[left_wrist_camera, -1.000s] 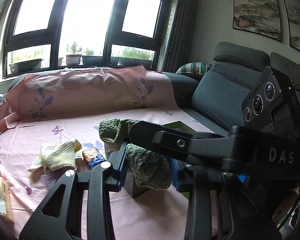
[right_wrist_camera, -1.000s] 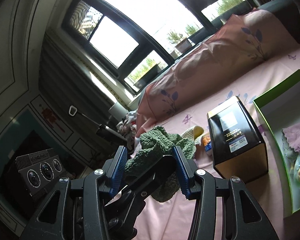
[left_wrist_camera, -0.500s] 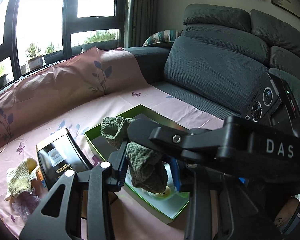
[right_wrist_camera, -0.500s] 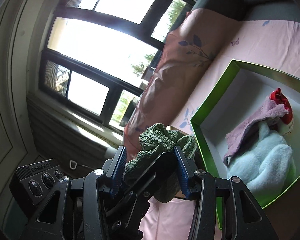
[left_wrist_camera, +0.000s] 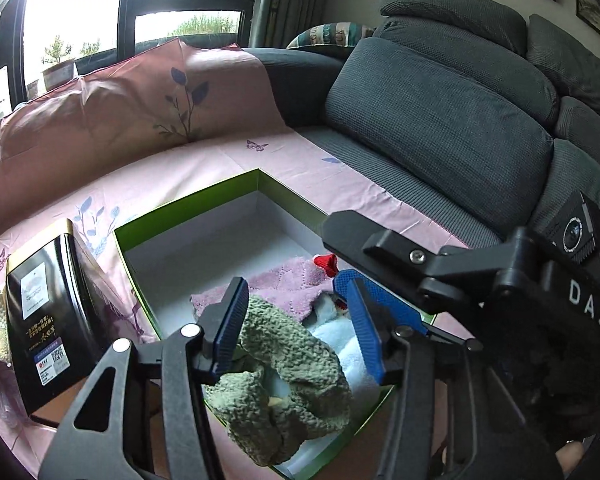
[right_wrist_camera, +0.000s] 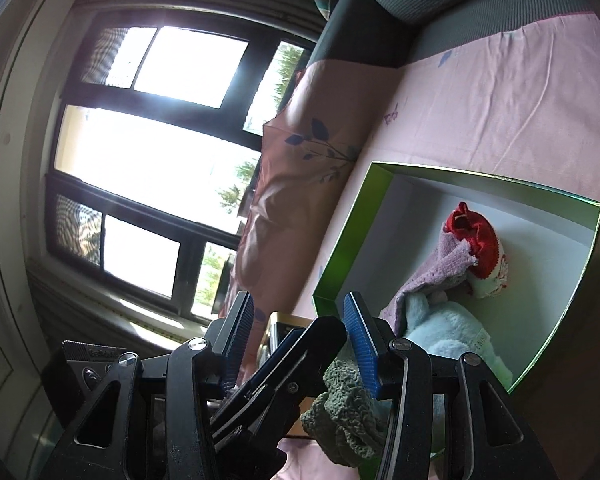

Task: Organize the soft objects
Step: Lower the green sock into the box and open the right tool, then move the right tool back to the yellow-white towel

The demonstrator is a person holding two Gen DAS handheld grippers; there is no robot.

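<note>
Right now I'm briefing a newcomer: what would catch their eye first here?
The green knitted cloth sagging between the left gripper's parted blue pads, over the near end of the green box. Then the red-topped toy and lilac cloth inside the box.

White capitals "DAS" stand on the black plastic body of the right gripper (left_wrist_camera: pixel 374 276), right of the left gripper's jaws. The print on the black rectangular tin's (left_wrist_camera: pixel 40 320) white labels, left of those jaws, is too small to read.
</note>
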